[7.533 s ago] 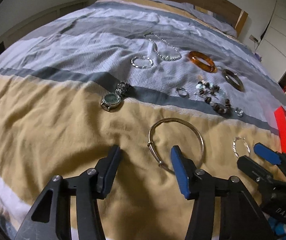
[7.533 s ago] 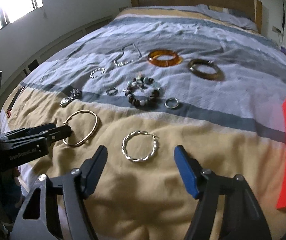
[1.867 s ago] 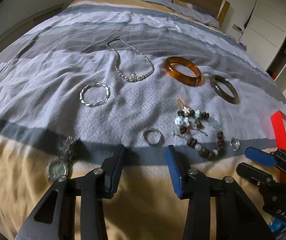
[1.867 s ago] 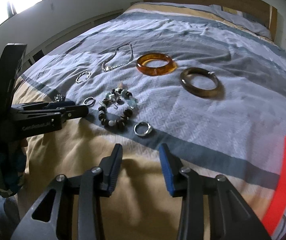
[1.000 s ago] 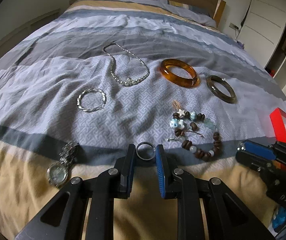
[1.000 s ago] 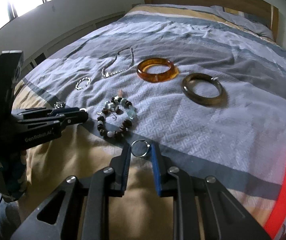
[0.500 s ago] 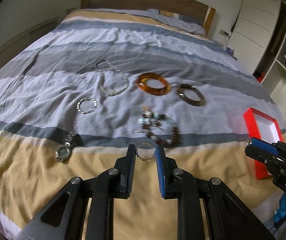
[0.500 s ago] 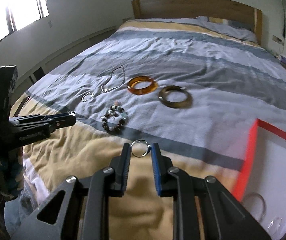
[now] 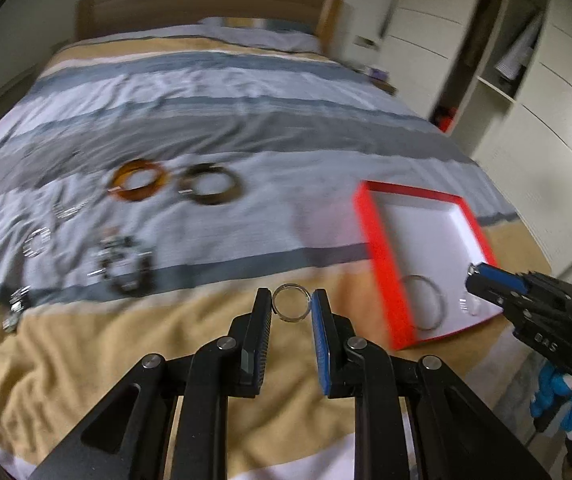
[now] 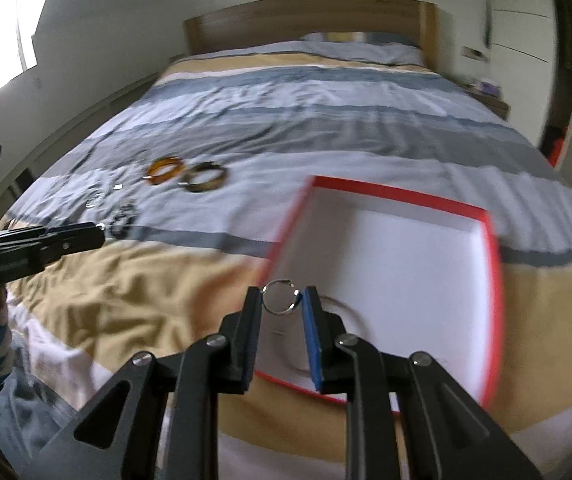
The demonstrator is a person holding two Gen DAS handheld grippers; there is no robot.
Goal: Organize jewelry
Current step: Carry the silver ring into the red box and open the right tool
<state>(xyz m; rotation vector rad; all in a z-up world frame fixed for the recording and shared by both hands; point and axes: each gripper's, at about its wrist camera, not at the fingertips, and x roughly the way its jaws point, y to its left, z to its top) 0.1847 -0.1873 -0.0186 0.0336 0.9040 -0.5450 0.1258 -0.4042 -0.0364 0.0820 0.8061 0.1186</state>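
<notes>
Bedspread (image 9: 133, 360) is rumpled cloth in tan, grey and white bands; both views are motion-blurred. Far left in the left wrist view: a metal watch (image 9: 15, 308), a twisted silver hoop (image 9: 37, 241), and a bead bracelet (image 9: 125, 268) of dark round beads, all lying flat. Beyond them sit a glossy amber bangle (image 9: 138, 181) and, just beside it, a dark brown bangle (image 9: 210, 184).

Left gripper (image 9: 291, 310) pinches a thin silver ring (image 9: 291, 309) edge-on between black and blue pads, held above the tan band.

Red box (image 9: 378, 256), square with a white floor, lies to the right; a thin wire bangle (image 9: 426, 302) rests inside near its front wall.

Right gripper (image 10: 281, 298) pinches a second ring (image 10: 281, 297), small, round, metal, above the box's near-left corner.
</notes>
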